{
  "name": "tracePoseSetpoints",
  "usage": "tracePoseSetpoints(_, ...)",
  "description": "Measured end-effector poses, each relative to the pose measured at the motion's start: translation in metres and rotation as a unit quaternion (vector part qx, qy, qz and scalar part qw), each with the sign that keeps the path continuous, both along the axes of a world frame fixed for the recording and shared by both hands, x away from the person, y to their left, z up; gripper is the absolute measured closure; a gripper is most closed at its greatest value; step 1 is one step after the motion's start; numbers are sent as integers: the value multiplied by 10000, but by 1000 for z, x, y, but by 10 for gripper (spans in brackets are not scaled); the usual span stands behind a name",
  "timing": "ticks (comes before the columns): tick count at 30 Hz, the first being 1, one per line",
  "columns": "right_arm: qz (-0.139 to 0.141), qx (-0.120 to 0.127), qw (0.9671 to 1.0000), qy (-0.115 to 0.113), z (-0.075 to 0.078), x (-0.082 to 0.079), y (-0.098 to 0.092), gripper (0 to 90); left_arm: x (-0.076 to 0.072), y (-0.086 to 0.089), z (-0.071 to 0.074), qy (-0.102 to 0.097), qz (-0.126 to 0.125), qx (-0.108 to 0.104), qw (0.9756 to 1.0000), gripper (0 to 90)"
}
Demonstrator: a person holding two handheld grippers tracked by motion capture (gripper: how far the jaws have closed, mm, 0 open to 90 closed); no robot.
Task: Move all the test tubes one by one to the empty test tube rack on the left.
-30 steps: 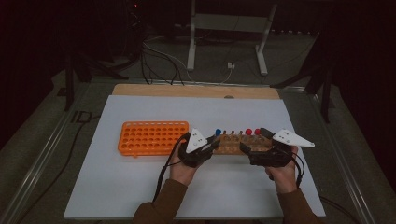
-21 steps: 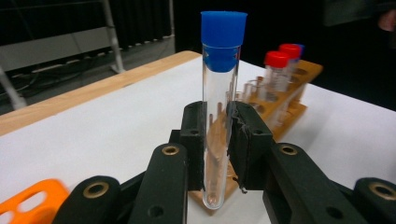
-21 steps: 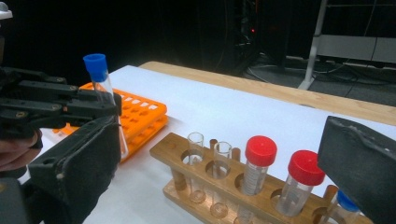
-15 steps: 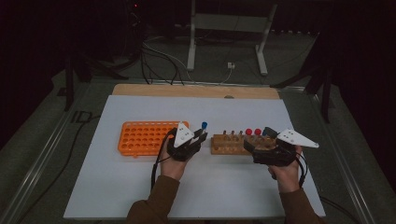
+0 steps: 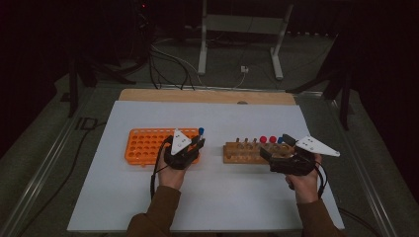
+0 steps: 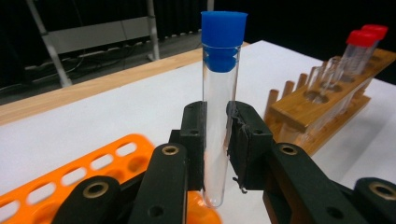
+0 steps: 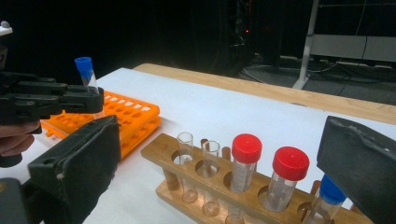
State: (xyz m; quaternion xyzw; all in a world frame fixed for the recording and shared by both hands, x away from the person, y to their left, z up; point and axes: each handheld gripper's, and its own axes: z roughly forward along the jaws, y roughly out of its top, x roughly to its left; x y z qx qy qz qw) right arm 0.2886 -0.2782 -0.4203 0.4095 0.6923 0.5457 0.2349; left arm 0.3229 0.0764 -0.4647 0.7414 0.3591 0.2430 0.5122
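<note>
Clamped on the glass of a blue-capped test tube (image 6: 222, 93), the pads (image 6: 246, 140) of the left gripper (image 5: 190, 148) hold it upright by its middle, cap up and rounded bottom hanging free below the jaws. In the high view that gripper sits over the right end of the orange rack (image 5: 148, 145), with the tube's blue cap showing at the rack's far right corner. From the left gripper view the tube's bottom hangs just above the orange rack's near holes, not yet in one. The right gripper (image 5: 281, 148) stands at the right end of the wooden rack (image 5: 244, 153), its pads (image 7: 79, 168) spread wide and gripping nothing; between them the right gripper view shows two empty uncapped tubes (image 7: 186, 163), two red-capped tubes (image 7: 245, 170) and one more blue-capped tube (image 7: 327, 200) standing in the wooden rack. The white board (image 5: 222, 207) under both racks is bare on its near side. My reading is that tubes are being moved from the wooden rack on the right to the orange rack on the left, and that this is the placing step for the blue one. The next move calls for lining the tube's bottom up over one free hole, keeping it vertical, lowering it until the rack carries it, and only then letting the jaws part; a tilted entry could catch the rim of a hole and shove the light rack.
</note>
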Motion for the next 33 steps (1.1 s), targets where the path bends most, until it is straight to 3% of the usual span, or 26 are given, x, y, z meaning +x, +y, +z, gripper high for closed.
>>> tracePoseSetpoints(13,-70,-75,9999,-22,0,0,-2,0,-4,15,-19,219,128,217,9994,769)
tracePoseSetpoints(19,-160,-182,9997,-76,0,0,-3,0,-3,13,-26,371,128,400,9984,771)
tracePoseSetpoints(26,-308,-271,9991,-108,0,1,-8,0,-1,14,-32,511,119,413,9978,773)
tracePoseSetpoints(31,-411,-375,9983,-155,1,2,-12,0,-2,10,-36,572,82,648,9962,775)
tracePoseSetpoints(33,-474,-346,9981,-169,3,3,-17,0,-1,11,-37,586,93,571,9966,775)
